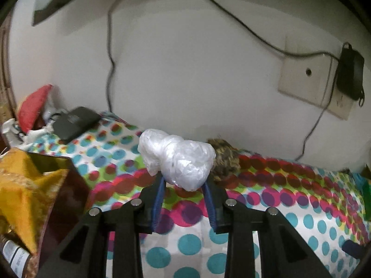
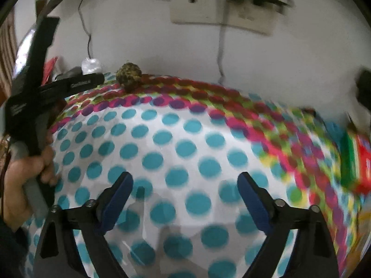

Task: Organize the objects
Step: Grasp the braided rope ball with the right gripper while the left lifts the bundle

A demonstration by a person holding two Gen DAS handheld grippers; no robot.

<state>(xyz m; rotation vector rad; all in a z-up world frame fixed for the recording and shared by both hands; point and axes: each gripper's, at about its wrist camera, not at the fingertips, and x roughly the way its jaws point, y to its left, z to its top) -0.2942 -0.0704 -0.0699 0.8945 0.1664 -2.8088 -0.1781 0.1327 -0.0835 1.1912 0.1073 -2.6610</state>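
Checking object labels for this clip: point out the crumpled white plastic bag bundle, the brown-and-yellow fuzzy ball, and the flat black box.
Crumpled white plastic bag bundle (image 1: 178, 159): left wrist view, middle of the bundle.
Brown-and-yellow fuzzy ball (image 2: 129, 75): right wrist view, centre of the ball.
Flat black box (image 1: 75, 122): left wrist view, its top face.

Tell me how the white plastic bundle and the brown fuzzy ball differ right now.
The white plastic bundle is crinkled, glossy and pale; the brown fuzzy ball is mottled, dark and matte. The bundle is pinched in the left gripper; the ball lies free on the dotted bedsheet by the wall. The bundle looks lumpy and larger; the ball is rounder. Both are soft-looking wads.
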